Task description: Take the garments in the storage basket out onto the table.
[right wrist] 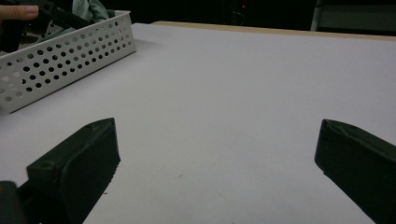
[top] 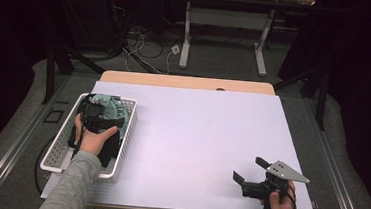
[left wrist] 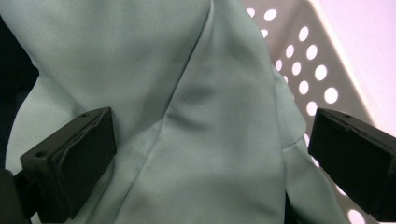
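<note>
at the left of the bench, the white perforated plastic basket (top: 127, 130) holds a pale green fabric garment (top: 115, 110) lying over darker clothing (top: 111, 151). the left gripper (left wrist: 205, 154) is down inside the basket, jaws spread wide on either side of a raised fold of the green garment, not yet closed on it. judgement: the pick is at the reach stage; the grasp, the lift and any placing are all left to do. the pale lilac bench surface (top: 206, 136) carries nothing laid out. at the right, the right gripper (top: 251, 171) rests low near the front edge, released, jaws apart and holding nothing, well apart from the basket.
</note>
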Demonstrator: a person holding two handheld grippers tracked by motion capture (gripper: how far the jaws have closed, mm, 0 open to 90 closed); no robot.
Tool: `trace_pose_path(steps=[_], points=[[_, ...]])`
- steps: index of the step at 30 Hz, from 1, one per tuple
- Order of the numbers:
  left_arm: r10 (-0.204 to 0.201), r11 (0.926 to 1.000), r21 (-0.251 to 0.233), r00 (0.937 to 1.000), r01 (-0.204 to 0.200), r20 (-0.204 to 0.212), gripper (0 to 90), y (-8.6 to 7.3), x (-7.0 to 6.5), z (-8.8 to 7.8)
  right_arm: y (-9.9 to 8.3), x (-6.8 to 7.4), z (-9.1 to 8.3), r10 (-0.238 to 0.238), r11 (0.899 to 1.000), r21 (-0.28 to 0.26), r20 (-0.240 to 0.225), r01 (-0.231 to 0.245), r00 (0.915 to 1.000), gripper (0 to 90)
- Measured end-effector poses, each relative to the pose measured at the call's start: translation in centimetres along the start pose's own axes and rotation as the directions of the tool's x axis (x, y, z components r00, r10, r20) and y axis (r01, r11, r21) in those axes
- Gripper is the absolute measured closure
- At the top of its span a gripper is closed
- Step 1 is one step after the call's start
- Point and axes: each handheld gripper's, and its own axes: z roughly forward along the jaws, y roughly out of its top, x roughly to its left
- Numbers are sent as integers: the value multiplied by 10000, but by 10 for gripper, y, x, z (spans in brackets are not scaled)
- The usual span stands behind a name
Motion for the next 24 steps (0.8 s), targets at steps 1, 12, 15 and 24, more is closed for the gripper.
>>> trace_pose_path(steps=[1,12,15,24], points=[[91,10000,20,9999,-91,-94,5,0,-1,1,0,0,0,-4,10000,9,-6,4,10000,0],[224,9997,96,9969,-218,-755,1,-1,0,1,0,0,0,-50,10000,5,-15,50,10000,0],[160,9998,100,9963,-152,-847,1,-1,1,0,0,-1,0,-70,10000,54,-16,70,10000,0],[173,9998,90,9952,-165,-965,1,-2,2,1,0,-1,0,-98,9999,72,-42,98,9999,0]])
